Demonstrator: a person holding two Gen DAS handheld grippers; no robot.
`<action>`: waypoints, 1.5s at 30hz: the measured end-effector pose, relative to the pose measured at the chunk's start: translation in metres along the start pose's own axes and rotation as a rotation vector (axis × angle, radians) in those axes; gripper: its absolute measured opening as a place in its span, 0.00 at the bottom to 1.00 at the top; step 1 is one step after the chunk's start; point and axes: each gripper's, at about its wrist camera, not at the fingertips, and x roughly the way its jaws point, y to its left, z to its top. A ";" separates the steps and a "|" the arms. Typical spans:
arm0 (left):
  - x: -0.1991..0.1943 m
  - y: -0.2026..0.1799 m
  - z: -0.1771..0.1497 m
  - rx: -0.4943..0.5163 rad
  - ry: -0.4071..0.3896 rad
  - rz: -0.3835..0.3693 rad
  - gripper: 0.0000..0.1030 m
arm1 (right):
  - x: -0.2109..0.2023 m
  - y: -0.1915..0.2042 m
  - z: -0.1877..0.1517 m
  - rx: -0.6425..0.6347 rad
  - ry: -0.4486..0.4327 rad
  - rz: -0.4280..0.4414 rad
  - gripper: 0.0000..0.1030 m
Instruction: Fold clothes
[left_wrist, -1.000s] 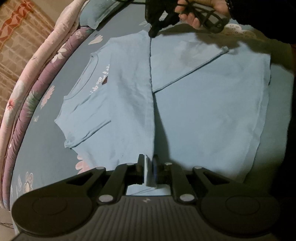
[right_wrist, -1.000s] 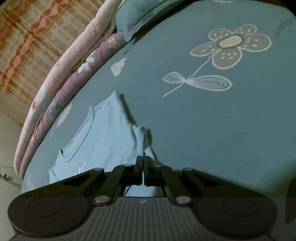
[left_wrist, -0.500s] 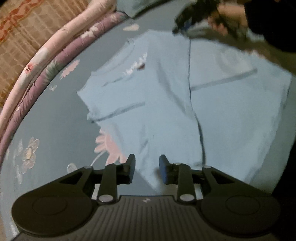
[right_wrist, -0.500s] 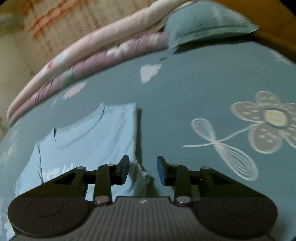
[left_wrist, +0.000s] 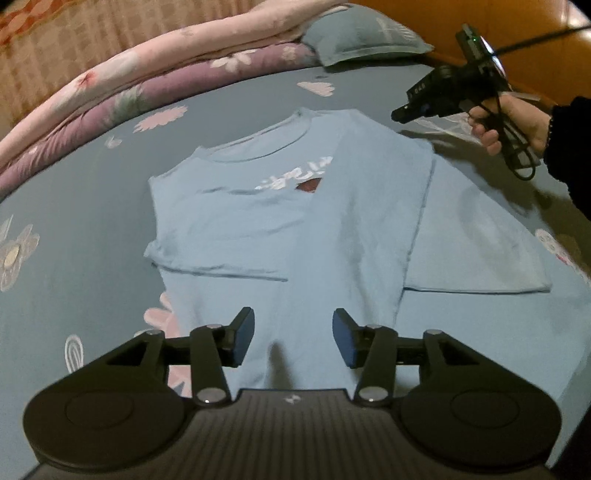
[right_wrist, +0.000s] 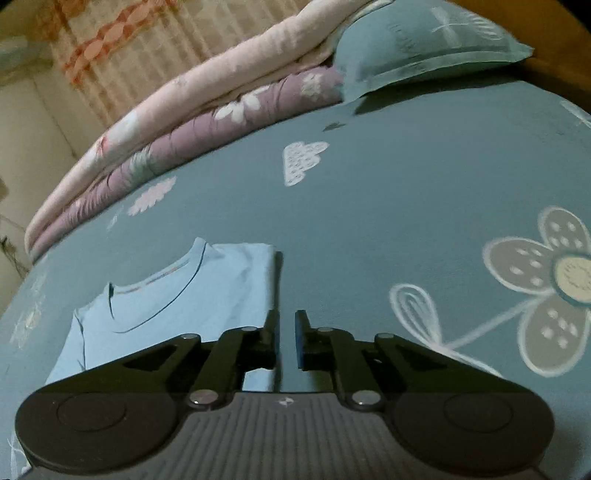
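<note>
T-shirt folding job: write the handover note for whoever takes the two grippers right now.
Left gripper: jaws opening, nothing between them, hanging over the hem end of the light blue T-shirt.
Right gripper: jaws closing with a narrow gap, empty, beside the shirt's folded edge near the collar.
T-shirt: flat, print up, on the teal floral bedsheet.
Done: one side panel is folded over the body, its sleeve lying out to the side.
Left: fold the other side, tuck the sleeves, fold up lengthwise.
</note>
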 end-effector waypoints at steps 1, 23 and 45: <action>0.000 0.002 -0.002 -0.012 0.009 0.006 0.47 | 0.000 0.006 0.000 0.002 0.005 0.020 0.15; 0.018 0.034 -0.034 -0.031 0.103 -0.091 0.40 | -0.087 0.039 -0.136 0.224 0.181 0.307 0.41; 0.020 0.037 -0.034 0.004 0.087 -0.088 0.44 | -0.065 0.032 -0.127 0.355 0.185 0.204 0.11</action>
